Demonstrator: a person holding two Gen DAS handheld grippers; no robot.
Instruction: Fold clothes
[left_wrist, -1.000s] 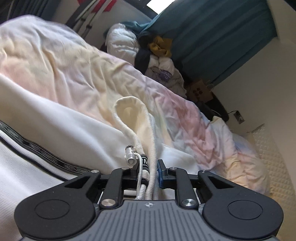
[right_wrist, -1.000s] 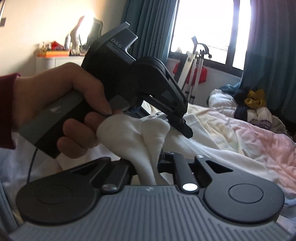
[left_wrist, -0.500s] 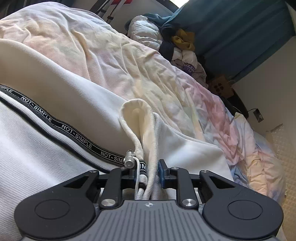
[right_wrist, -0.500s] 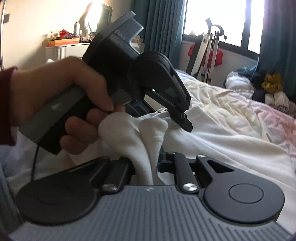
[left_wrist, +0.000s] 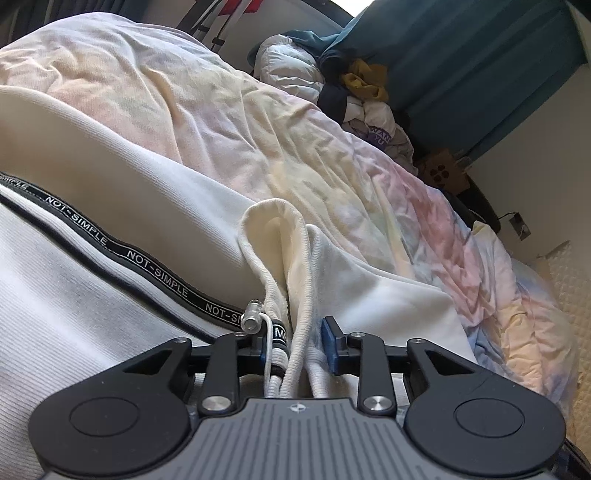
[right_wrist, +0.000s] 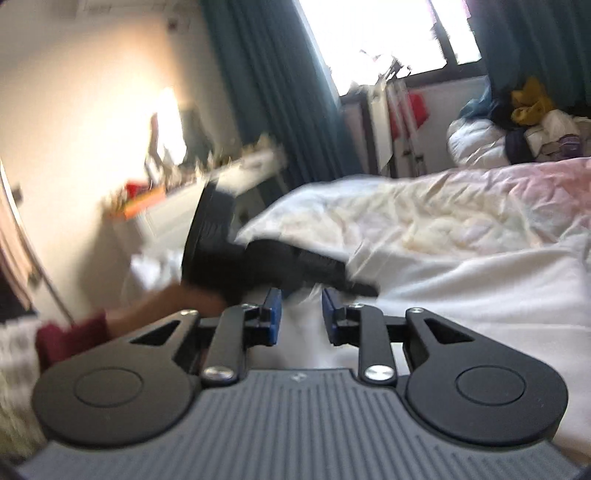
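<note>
A white hooded garment (left_wrist: 110, 206) with a black "NOT-SIMPLE" tape lies on the bed. My left gripper (left_wrist: 295, 341) is shut on its bunched cream edge and white drawstring cords (left_wrist: 295, 332), with a metal cord tip beside the left finger. In the right wrist view, blurred by motion, my right gripper (right_wrist: 301, 314) is open and empty above the white garment (right_wrist: 480, 295). The left gripper's black body (right_wrist: 236, 254) and the hand holding it sit just beyond it, low on the cloth.
The bed has a rumpled pastel duvet (left_wrist: 332, 155). A pile of clothes (left_wrist: 354, 85) lies at its far end by teal curtains. A white dresser with clutter (right_wrist: 166, 199) stands by the wall, and a drying rack (right_wrist: 399, 110) stands under the window.
My right gripper has let go of the white cloth and opened, swinging away fast. My left gripper has kept its hold and moved lower over the garment.
</note>
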